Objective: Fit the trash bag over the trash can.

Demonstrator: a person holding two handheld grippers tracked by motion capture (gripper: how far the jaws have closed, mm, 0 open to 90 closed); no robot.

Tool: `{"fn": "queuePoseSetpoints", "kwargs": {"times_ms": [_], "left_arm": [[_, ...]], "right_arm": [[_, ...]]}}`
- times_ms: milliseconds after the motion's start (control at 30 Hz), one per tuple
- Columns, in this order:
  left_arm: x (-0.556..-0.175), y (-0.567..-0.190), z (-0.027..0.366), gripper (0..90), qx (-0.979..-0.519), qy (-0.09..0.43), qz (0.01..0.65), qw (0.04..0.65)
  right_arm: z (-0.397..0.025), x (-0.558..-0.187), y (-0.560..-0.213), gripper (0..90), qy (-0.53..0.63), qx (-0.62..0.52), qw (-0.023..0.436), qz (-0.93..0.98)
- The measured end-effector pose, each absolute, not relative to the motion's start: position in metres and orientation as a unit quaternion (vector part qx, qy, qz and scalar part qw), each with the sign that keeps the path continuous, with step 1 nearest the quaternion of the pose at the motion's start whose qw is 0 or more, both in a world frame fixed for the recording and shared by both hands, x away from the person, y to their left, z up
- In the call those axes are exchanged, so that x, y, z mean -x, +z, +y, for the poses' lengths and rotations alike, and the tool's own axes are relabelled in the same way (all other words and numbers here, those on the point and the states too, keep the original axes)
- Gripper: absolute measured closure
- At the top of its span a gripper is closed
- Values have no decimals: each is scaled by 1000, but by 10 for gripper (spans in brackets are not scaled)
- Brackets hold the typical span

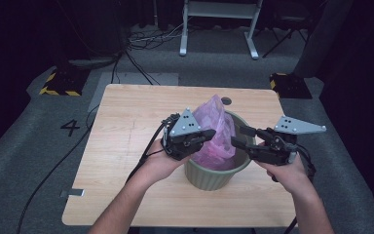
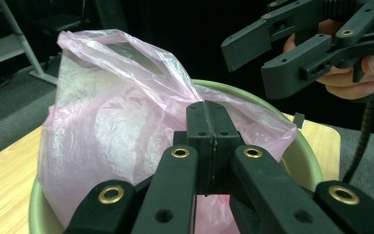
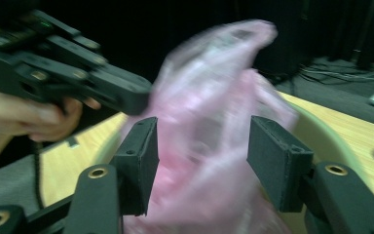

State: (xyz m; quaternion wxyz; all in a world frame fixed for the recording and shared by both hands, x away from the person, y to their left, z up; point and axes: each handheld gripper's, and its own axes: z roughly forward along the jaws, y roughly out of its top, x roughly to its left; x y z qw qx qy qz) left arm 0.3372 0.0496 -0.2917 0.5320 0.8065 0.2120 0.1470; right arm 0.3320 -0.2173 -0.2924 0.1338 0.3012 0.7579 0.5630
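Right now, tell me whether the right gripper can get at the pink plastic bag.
Probably yes: the right gripper is open beside the pink plastic bag, nothing between them.

Thin translucent pink plastic bag (image 1: 215, 129) is sitting in a round olive-green bin (image 1: 216, 174), crumpled, its top standing up above the rim toward twelve o'clock. The bin is standing upright on the tabletop, right of centre.

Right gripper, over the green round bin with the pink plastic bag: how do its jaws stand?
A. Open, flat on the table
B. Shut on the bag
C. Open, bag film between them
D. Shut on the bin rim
C: the right gripper has its jaws spread apart, with the pink plastic bag between them, above the green round bin.
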Motion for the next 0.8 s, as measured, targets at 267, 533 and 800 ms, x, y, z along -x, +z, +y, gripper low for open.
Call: {"fn": "queuePoseSetpoints", "kwargs": {"times_ms": [267,533,800], "left_arm": [[-331,-295,41,899,-817,144,194,524],[-335,-297,55,898,-806,145,215,532],[-332,-300,75,898,-803,150,234,527]], "right_arm": [[-195,-352,-291,529,563,-346,114,742],[-199,-352,-294,829,556,-329,120,754],[-224,-353,-292,846,545,-354,153,744]]}}
